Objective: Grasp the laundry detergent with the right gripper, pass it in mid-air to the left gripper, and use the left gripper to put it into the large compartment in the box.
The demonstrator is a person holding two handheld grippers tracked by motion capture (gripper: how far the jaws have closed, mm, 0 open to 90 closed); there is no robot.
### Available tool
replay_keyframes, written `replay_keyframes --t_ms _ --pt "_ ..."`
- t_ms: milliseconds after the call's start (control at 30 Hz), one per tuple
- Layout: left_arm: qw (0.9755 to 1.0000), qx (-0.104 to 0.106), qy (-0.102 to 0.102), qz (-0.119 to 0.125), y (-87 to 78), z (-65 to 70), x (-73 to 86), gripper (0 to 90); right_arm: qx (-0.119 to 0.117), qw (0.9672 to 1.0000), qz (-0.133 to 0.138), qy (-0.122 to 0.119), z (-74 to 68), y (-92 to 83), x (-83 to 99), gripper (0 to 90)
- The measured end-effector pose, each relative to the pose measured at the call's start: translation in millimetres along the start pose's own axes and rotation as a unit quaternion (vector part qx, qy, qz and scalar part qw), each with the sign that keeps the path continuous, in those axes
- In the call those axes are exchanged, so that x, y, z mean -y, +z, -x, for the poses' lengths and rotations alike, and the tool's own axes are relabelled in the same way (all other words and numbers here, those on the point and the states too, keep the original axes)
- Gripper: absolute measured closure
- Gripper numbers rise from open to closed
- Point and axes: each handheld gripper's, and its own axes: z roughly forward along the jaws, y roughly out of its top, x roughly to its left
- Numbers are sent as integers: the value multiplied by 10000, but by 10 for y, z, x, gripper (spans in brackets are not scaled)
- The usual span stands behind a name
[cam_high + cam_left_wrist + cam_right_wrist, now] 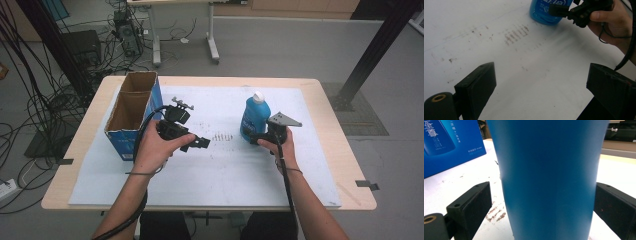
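Note:
A blue bottle (254, 119) with a white cap stands upright on the white mat (225, 170), right of centre. My right gripper (257, 138) is low at the bottle's base, held from the near side. In the right gripper view the bottle (549, 177) stands between the jaws of that gripper (544, 202): the right jaw is at its side and a narrow gap shows at the left jaw. My left gripper (201, 142) hovers mid-mat, left of the bottle, pointing toward it. Its jaws (541, 82) are wide open over bare mat, with the bottle (549, 12) farther off.
An open-topped blue cardboard box (132, 112) stands at the mat's left edge, just left of my left hand; its printed side (449, 142) shows behind the bottle. Faint marks stain the mat (516, 36) between the grippers. Cables and desk legs lie on the floor beyond the table.

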Motion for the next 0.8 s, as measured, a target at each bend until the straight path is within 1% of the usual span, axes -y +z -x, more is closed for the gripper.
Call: replay_keyframes --t_ms 300,500,567,667,800 --pt "10000 -18 -9 -5 1 -2 7 93 -7 10000 12 -14 -5 5 -1 41" --pt "10000 -33 -14 -52 18 -3 11 95 -3 10000 9 -3 -3 -2 -3 42" --pt "10000 -44 12 -71 19 -1 7 95 1 10000 17 -2 -1 -3 -4 42" --pt "9999 -98 34 -119 22 1 3 95 5 10000 12 10 1 -7 -3 42" --pt "9999 -101 16 -113 14 2 5 96 -7 10000 17 14 -1 -5 -1 42"
